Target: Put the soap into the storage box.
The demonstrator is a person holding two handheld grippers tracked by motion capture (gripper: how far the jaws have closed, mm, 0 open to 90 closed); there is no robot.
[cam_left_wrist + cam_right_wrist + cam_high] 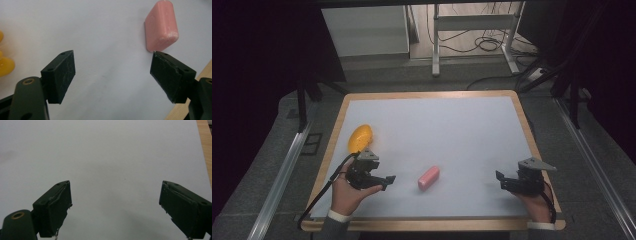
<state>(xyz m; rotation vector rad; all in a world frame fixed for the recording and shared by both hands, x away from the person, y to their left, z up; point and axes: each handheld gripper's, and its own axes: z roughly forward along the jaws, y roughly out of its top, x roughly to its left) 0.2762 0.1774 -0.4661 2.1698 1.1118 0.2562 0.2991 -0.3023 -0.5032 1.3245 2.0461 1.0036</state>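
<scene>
High view showed a person seated at a white-topped wooden table point(522, 125), a two-jaw tool in each hand. The left gripper point(384, 181) hovered just beside a pink, rounded soap-like bar point(429, 178) lying on the white surface near the front middle of the table; its jaws stood wide apart and held nothing. The right gripper point(501, 179) waited well apart on the far side of the bar, jaws likewise spread and empty. A glossy orange-yellow oval object point(360, 138), possibly a plastic fruit, though the view was too coarse to be sure, lay near the table's left edge.

Left gripper view placed the bar point(161, 26) just ahead of the right-hand jaw, off-centre from the gap between them. A clean pick-up appeared to call for shifting the tool sideways until the bar sat midway between the pads, then closing across its narrow width rather than its length.

Seen from above, the bar's long axis ran diagonally, its near end pointing toward the front left and its far end toward the back right.
</scene>
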